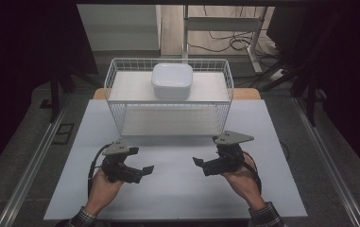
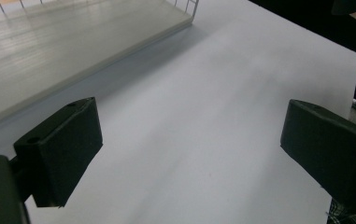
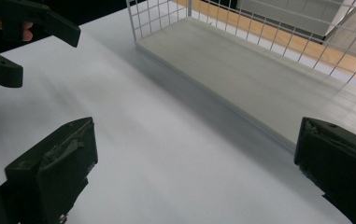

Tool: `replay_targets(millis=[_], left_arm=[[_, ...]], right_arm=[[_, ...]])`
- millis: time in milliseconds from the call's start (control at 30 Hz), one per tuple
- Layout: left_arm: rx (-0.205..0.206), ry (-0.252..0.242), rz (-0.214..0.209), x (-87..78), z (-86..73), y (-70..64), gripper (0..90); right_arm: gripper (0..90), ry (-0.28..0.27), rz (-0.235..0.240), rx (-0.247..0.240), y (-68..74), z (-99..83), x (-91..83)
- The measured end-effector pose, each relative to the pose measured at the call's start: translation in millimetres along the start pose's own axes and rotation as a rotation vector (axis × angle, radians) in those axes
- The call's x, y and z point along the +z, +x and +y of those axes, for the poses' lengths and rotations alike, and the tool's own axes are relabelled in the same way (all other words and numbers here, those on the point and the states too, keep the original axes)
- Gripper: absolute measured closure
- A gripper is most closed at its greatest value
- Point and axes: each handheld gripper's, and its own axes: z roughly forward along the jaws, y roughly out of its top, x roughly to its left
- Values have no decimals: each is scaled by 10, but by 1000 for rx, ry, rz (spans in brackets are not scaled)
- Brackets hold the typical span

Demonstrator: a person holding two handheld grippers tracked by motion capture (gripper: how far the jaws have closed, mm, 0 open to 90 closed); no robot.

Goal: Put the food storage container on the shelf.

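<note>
A white wire rack (image 1: pixel 116 101) with two shelves stands at the back of the white table mat (image 1: pixel 177 194). On its top shelf sits a white square lidded container (image 1: pixel 172 80). My left gripper (image 1: pixel 141 161) hovers over the mat in front of the rack's left end, open and holding nothing. My right gripper (image 1: pixel 206 153) is open and holds nothing in front of the rack's right end, facing the left one. In the left gripper view the left gripper (image 2: pixel 189 154) has wide-apart jaws over bare mat. The right gripper (image 3: pixel 194 163) looks past the rack's lower shelf (image 3: pixel 241 74) toward the left gripper (image 3: pixel 47 58).
The rack's lower shelf (image 2: pixel 73 42) is bare. A wooden table edge (image 1: pixel 246 93) shows behind the rack. Metal rails (image 1: pixel 31 161) run along both sides of the table. A desk frame and cables (image 1: pixel 234 42) lie on the floor beyond.
</note>
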Motion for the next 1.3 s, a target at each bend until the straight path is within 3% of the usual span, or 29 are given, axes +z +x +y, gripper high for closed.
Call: replay_targets(millis=[267,833,1300], left_arm=[[-6,8,8,5,-127,-20,50],[-36,46,25,3,-333,35,29],[-65,58,86,-195,-544,162,13]], right_arm=[[0,31,-14,-9,15,-190,-32],[0,54,-40,46,-57,-538,-131],[0,52,-76,88,-135,-704,-287]])
